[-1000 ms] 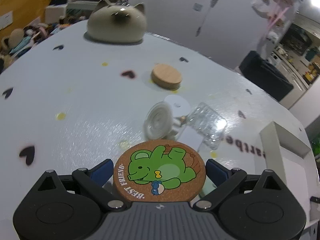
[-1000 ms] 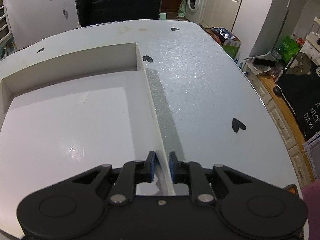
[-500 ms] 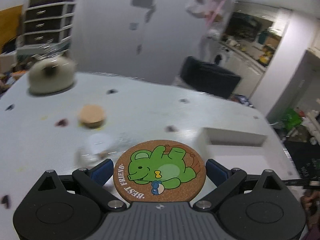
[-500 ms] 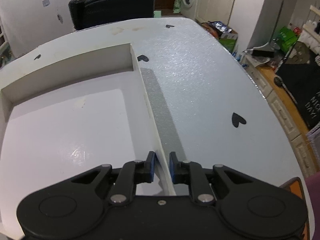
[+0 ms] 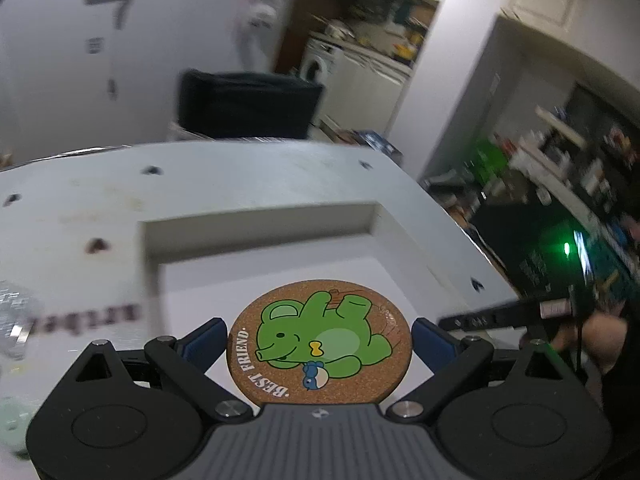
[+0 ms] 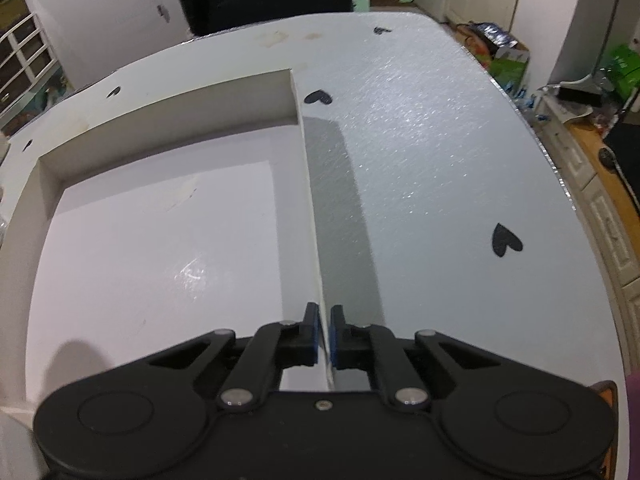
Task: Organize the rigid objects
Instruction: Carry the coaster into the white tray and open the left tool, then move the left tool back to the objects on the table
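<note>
Left gripper [image 5: 319,338]: its jaws stand wide and clamp a round cork coaster [image 5: 319,342] by its two opposite edges, holding it flat.
Coaster: printed with a green bear and the words "BEST FRIEND"; it hangs above the floor of a shallow white tray [image 5: 256,224], towards the tray's near side.
Right gripper [image 6: 324,334]: its jaws are nearly together, pinching the tray's thin right-hand wall [image 6: 310,200] near its near end, one finger inside the tray and one outside.
Tray: nothing shows in it in either view; it sits on a white table [image 6: 440,160] marked with small black hearts.
Step in hand: judged to be carrying the coaster over the tray while the other gripper steadies the tray.
Next move: likely to lower the coaster until it lies flat on the tray floor, then spread the jaws to let go; the right gripper should hold the wall firm so the tray does not slide.
Elsewhere: blurred clear items [image 5: 16,320] lie at the left table edge.
</note>
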Tool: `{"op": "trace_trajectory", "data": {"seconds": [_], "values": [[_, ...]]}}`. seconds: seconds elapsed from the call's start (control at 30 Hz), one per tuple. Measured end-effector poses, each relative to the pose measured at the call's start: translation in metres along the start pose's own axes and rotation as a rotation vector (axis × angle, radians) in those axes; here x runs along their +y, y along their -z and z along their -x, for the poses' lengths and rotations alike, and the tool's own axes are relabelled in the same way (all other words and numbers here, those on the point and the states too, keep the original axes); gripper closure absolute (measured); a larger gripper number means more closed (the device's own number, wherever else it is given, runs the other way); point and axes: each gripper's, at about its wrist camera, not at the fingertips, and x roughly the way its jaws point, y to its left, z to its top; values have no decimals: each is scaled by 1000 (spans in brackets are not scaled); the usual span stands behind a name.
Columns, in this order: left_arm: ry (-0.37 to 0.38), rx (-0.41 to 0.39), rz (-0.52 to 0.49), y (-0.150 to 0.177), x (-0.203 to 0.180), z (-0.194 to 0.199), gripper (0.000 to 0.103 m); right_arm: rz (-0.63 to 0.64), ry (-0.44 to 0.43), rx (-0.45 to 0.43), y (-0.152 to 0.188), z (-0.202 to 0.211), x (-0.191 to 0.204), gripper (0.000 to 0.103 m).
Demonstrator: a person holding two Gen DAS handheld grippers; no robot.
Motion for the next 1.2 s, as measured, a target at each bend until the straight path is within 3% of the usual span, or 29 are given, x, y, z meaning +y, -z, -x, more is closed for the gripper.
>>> {"op": "trace_trajectory", "data": {"seconds": [0.33,0.6,0.7,0.9,1.2], "values": [[38,105,-127,16,-51,-83,6,23,-57,24,4,0,7,100],[99,164,-278,30,-87,-125,6,-1,-57,36,1,-1,5,99],[125,178,-271,31,-91,-133,4,-6,-60,38,-1,-2,5,99],[108,201,-187,26,-74,-127,0,-13,-56,38,0,-2,5,99],[59,96,-94,21,-44,-78,0,-6,-23,15,5,0,11,99]]}}
